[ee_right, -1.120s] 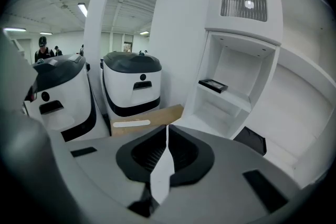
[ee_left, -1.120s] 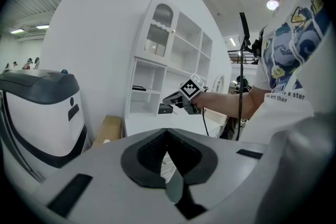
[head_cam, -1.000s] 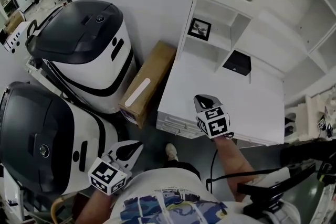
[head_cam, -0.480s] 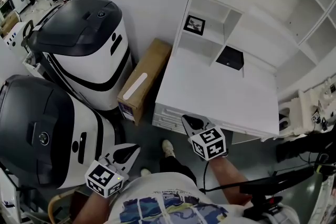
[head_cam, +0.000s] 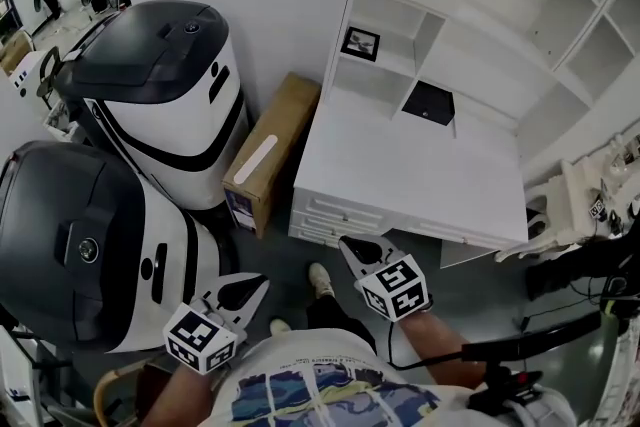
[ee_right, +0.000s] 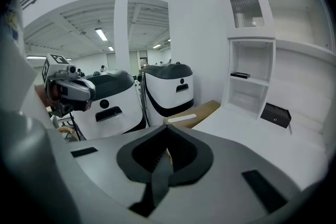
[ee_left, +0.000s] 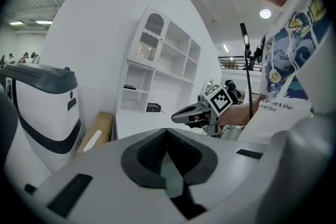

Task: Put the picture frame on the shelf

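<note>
Nearest us, the left gripper (head_cam: 252, 287) and right gripper (head_cam: 352, 248) are both closed and empty. Beyond, the frame (head_cam: 360, 43) lies at the shelf's (head_cam: 392, 65) left end. We judge it light, rigid, perhaps glazed; grip one border edge.

shirt (head_cam: 300, 393): white tee, blue wave print (lower centre of frame) | shoe (head_cam: 322, 283): white | left gripper (head_cam: 258, 279), right gripper (head_cam: 347, 244): grey, black-and-white marker cubes

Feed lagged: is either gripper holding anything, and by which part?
Nothing is held. The left gripper and right gripper are both shut and empty; the picture frame stands on the shelf.
</note>
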A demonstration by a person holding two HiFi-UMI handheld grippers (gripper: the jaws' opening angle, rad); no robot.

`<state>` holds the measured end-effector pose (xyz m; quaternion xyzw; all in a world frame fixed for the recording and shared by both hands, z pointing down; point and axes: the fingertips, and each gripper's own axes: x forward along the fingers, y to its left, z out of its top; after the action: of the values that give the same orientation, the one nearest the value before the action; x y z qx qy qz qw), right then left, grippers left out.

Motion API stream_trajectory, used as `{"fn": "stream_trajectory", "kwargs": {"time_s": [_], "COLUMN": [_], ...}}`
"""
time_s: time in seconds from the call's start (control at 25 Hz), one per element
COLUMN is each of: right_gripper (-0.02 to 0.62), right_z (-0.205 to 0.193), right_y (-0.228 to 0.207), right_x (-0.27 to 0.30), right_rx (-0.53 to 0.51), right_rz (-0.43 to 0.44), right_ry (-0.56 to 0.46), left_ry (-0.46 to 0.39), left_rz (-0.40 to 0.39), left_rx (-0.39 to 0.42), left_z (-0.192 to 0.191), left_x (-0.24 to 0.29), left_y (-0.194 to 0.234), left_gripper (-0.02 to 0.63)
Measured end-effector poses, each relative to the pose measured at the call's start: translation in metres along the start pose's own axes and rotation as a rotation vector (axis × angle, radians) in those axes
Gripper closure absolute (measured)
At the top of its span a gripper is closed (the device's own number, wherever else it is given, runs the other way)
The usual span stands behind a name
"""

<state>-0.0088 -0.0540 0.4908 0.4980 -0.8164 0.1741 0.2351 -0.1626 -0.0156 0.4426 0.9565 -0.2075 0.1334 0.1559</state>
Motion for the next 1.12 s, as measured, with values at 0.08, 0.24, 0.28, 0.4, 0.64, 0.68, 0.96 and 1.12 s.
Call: {"fn": "stream_trajectory", "kwargs": {"time_s": [0.08, 0.24, 0.28, 0.4, 0.64, 0.68, 0.96, 1.12], "right_gripper": [0.569, 0.571, 0.569, 0.571, 0.571, 0.571, 0.571, 0.571], "right_z": [-0.002, -0.006, -0.007, -0.007, -0.004, -0.004, -0.004, -0.003], "right_y": [0.009, 0.027, 0.031, 0.04, 0.048, 0.05, 0.055, 0.059], "right_x": [-0.002, -0.003, -0.003, -0.004, -0.004, -0.004, -0.004, -0.003], "right_rx": [-0.008, -0.035, -0.041, -0.064, -0.074, -0.074, -0.081, -0.081], "right_rz": [0.019, 0.051, 0.058, 0.071, 0.082, 0.083, 0.088, 0.091], "right_ry": [0.002, 0.011, 0.012, 0.01, -0.006, -0.008, -0.014, -0.012], "left_ry": [-0.004, -0.015, -0.017, -0.019, -0.02, -0.02, -0.02, -0.016], "left_rz": [0.003, 0.022, 0.026, 0.04, 0.062, 0.064, 0.066, 0.066], "left_rx": [0.0, -0.002, -0.004, -0.012, -0.012, -0.012, -0.012, -0.015], "left_z": [-0.001, -0.002, -0.003, -0.007, -0.009, -0.01, -0.014, -0.015], "left_x": [-0.003, -0.013, -0.015, -0.022, -0.03, -0.031, -0.033, -0.037], "left_y": [-0.002, -0.003, -0.004, -0.004, -0.002, -0.002, -0.004, -0.002], "left_gripper": [0.592, 0.593, 0.593, 0.592, 0.592, 0.592, 0.593, 0.592]}}
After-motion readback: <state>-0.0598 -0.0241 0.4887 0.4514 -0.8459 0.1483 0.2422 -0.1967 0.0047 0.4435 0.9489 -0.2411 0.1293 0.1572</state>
